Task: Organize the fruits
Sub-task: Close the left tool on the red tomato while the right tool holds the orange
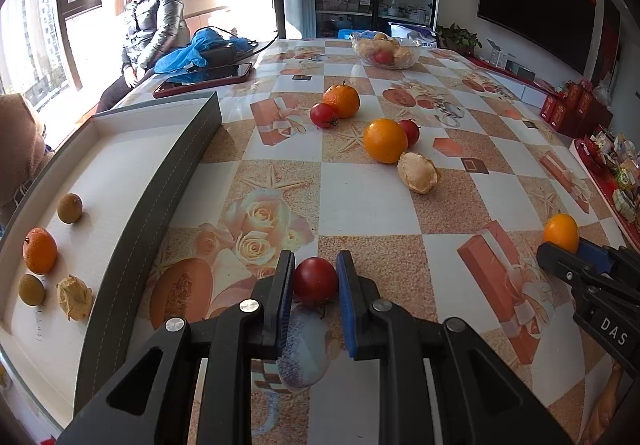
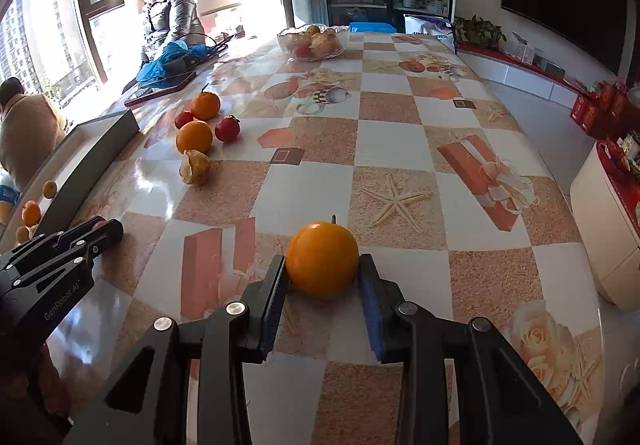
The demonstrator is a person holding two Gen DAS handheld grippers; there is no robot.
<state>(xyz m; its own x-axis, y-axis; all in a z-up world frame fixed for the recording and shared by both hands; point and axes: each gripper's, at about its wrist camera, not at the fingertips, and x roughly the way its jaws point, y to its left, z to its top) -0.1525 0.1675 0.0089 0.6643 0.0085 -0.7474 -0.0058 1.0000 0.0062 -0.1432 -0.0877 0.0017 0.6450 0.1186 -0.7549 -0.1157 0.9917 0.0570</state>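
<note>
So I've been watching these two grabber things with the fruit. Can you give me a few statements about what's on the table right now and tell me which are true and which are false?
1. The left gripper has a red tomato between its fingers. True.
2. The right gripper is closed on a banana. False: it holds an orange.
3. The white tray is empty. False: it holds an orange fruit, two small brown fruits and a papery husked one.
4. A glass bowl with fruit stands at the far end of the table. True.
5. Every loose fruit on the table is an orange. False: red tomatoes and a husked fruit lie there too.
</note>
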